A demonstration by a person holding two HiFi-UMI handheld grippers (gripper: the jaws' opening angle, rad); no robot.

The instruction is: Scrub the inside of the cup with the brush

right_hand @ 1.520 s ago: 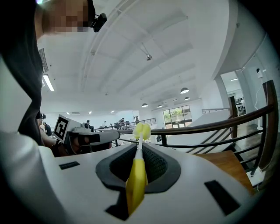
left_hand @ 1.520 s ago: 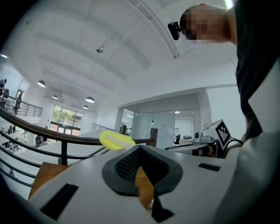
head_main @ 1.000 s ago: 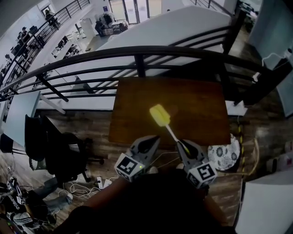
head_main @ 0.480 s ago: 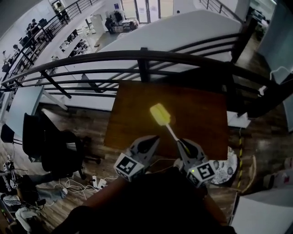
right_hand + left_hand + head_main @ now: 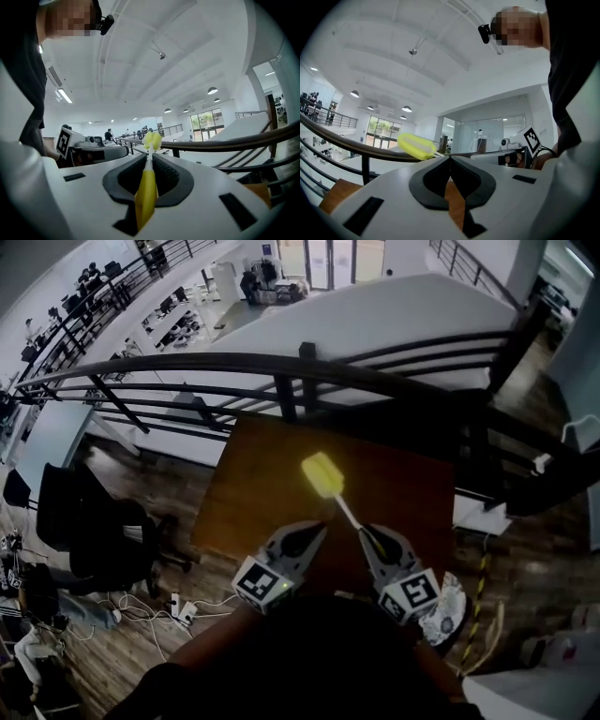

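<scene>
Brush [image 5: 322, 474] rides in my right claw [image 5: 368, 534], above the brown wooden table [image 5: 253, 484]: a slim yellow plastic handle tapering to a thin white stem, topped by an oblong, soft-looking yellow head. That claw's 2 dark ribbed pads [image 5: 171, 178] are clamped narrow on the handle, with the head sticking out forward toward the dark, curved metal railing [image 5: 234, 364]. My left claw [image 5: 312, 529] hangs just beside the right one, its 2 dark pads pressed fully together with nothing between them. Both claw bodies are smooth, pale grey and wedge-shaped.
</scene>
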